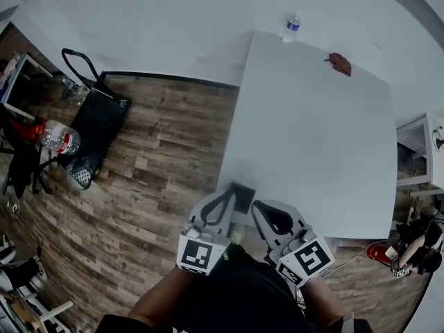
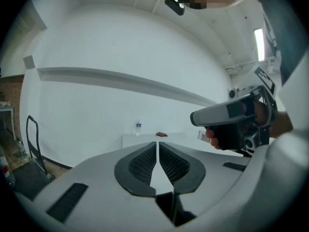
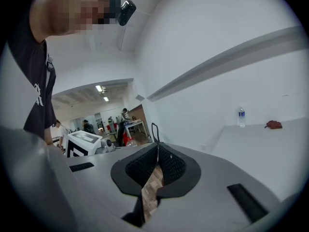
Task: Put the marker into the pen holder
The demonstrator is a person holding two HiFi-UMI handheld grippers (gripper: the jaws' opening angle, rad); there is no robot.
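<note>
No marker or pen holder shows in any view. A white table [image 1: 312, 144] stretches ahead of me, bare except for a clear water bottle [image 1: 292, 26] at its far edge and a small reddish-brown object [image 1: 340, 63] near the far right corner. My left gripper [image 1: 232, 194] hovers at the table's near left corner, jaws shut and empty. Just right of it, my right gripper [image 1: 267, 212] is also shut on nothing. In the left gripper view the jaws [image 2: 157, 149] point at the bottle [image 2: 138, 127]. The right gripper's jaws [image 3: 158, 151] point left of the table.
A black hand cart [image 1: 94, 130] stands on the wood floor left of the table, with water bottles [image 1: 59, 139] beside it. A white cabinet [image 1: 424, 151] sits to the table's right. People and desks [image 3: 111, 124] show far off in the right gripper view.
</note>
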